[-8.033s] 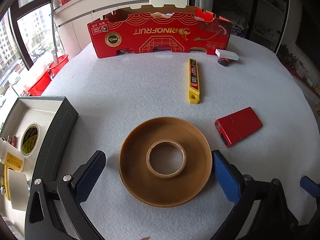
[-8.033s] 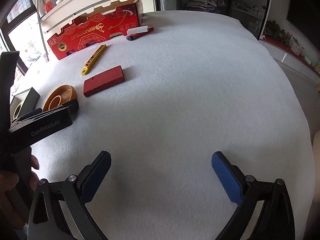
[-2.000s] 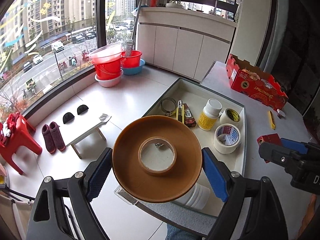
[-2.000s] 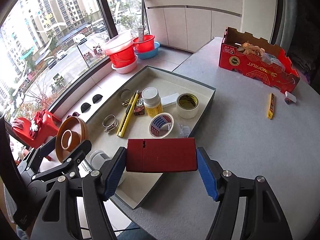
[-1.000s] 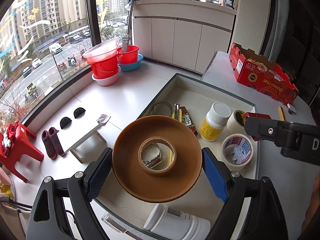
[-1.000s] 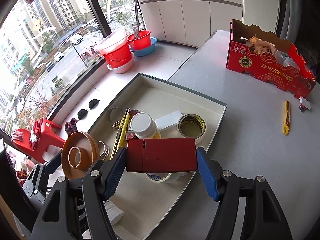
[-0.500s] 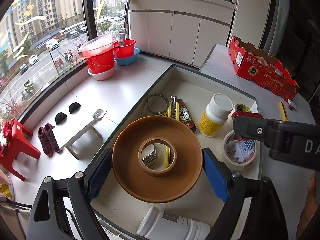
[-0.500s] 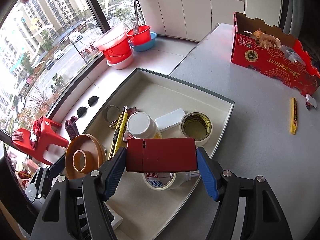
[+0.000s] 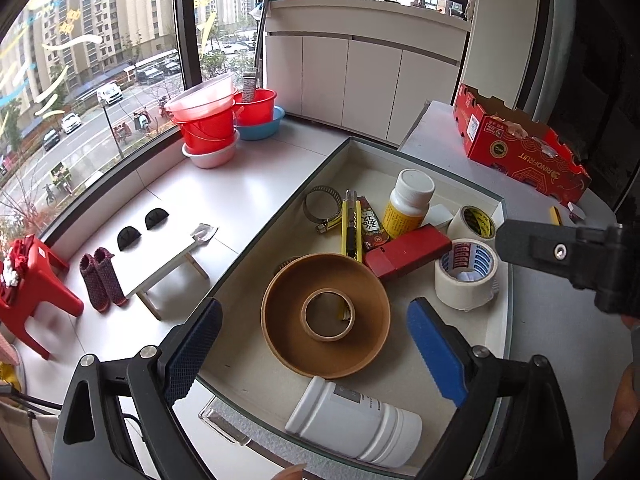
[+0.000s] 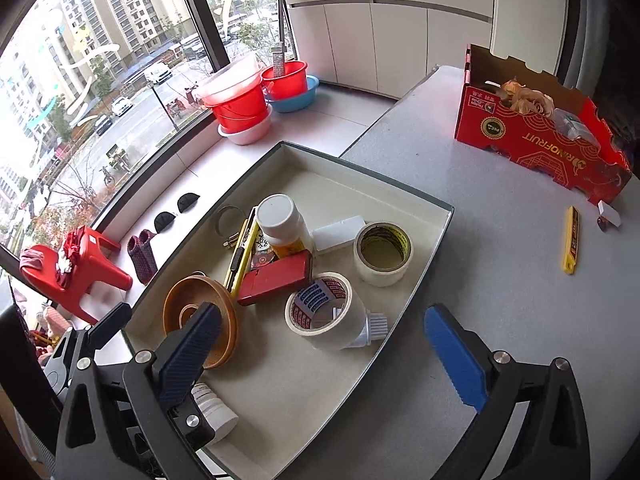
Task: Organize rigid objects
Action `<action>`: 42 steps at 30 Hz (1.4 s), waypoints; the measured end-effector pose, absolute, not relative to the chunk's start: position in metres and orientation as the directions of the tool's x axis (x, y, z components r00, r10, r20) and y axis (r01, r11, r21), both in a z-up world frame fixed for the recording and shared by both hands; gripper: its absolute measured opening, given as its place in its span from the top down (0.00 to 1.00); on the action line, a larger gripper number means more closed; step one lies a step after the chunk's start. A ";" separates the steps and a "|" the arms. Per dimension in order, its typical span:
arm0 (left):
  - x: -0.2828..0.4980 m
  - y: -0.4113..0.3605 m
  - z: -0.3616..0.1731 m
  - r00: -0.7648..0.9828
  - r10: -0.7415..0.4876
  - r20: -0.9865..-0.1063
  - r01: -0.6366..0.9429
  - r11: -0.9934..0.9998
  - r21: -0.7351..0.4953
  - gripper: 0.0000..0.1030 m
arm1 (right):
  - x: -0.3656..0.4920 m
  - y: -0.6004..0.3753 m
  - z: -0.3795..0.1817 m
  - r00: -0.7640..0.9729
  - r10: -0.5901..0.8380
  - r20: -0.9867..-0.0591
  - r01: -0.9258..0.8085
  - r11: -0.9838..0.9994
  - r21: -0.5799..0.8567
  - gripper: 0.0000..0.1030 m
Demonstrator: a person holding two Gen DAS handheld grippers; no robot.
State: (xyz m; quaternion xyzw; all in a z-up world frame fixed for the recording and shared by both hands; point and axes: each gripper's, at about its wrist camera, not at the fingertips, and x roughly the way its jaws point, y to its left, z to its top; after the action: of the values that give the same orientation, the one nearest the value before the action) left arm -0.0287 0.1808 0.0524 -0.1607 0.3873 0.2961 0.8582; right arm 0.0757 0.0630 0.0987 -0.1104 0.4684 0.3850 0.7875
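Placement step complete: both the left gripper point(image 9: 314, 344) and right gripper point(image 10: 320, 354) stand released and empty. The brown tape roll point(image 9: 325, 315) and red case point(image 10: 275, 277) lie in the tray point(image 10: 416, 272), frame centre. Next, likely fetch the yellow knife point(image 10: 571, 239), right.

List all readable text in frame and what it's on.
"RINOFRUIT": red carton, printed upside down.
Blue-red print on tape roll: too blurred to read.
Labels on yellow bottle, white bottle, yellow knife, tape roll by the tray wall: too small to read.
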 end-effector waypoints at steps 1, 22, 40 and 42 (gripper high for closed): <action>-0.033 0.179 0.055 0.537 0.379 -0.753 -0.630 0.774 -0.060 0.08 | 0.075 0.058 0.100 0.256 0.517 -0.817 -0.703 0.680 0.211 0.01; -0.077 0.137 0.071 0.419 0.415 -0.808 -0.711 0.703 -0.009 0.08 | 0.022 0.024 0.121 0.299 0.468 -0.832 -0.746 0.658 0.102 0.01; -0.075 0.128 0.073 0.412 0.425 -0.806 -0.699 0.715 0.019 0.08 | 0.018 0.022 0.124 0.298 0.471 -0.831 -0.751 0.653 0.101 0.01; -0.075 0.129 0.073 0.413 0.425 -0.806 -0.699 0.715 0.019 0.08 | 0.018 0.023 0.124 0.299 0.470 -0.830 -0.752 0.652 0.098 0.01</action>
State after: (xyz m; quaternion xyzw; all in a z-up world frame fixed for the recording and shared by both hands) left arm -0.0749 0.1285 0.0730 -0.1628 0.4214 0.3407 0.8245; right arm 0.0177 0.0227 0.1238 -0.1570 0.4485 0.3863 0.7905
